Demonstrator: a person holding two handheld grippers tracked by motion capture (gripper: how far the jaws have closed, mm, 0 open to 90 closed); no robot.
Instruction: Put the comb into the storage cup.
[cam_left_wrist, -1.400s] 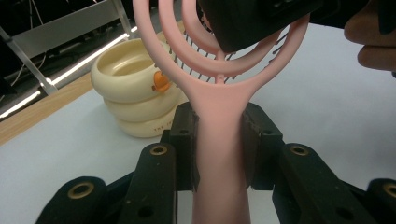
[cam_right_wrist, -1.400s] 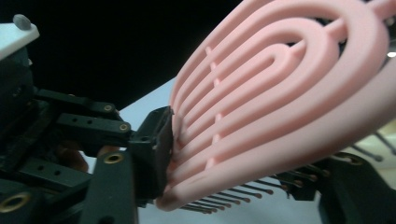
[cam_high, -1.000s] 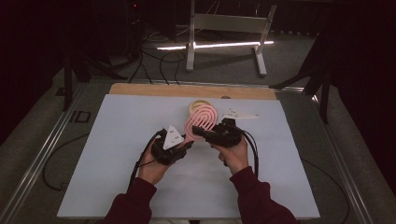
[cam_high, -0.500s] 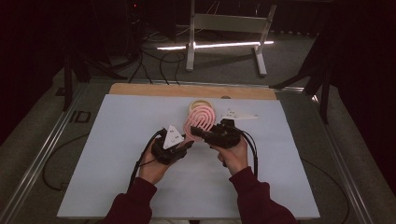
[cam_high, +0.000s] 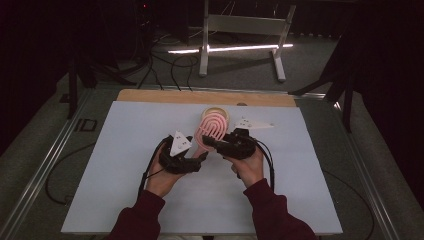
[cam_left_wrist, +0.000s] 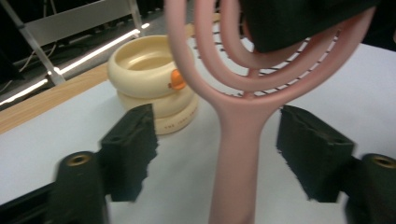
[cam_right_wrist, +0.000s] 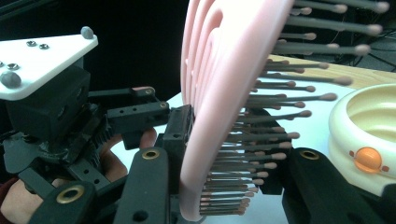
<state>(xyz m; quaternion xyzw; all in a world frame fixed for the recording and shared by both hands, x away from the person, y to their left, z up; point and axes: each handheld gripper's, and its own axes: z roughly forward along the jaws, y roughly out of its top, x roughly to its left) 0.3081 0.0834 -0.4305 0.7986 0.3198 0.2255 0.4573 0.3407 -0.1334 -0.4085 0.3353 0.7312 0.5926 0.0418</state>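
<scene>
Gripping the pink hairbrush (cam_right_wrist: 219, 93) by the lower edge of its head, the right gripper (cam_high: 212, 145) has its pads clamped, one against the smooth back and one among the bristles. The left gripper (cam_left_wrist: 217, 154) has just been opening its jaws: its fingers (cam_left_wrist: 133, 144) stand clear on either side of the brush handle, which runs up between them without touching either pad. Just beyond the fingertips, behind the brush head, a cream ring-shaped container (cam_left_wrist: 149, 74) with a small orange spot sits on the white table (cam_high: 125, 150). Both hands are close together over the middle of the table.
</scene>
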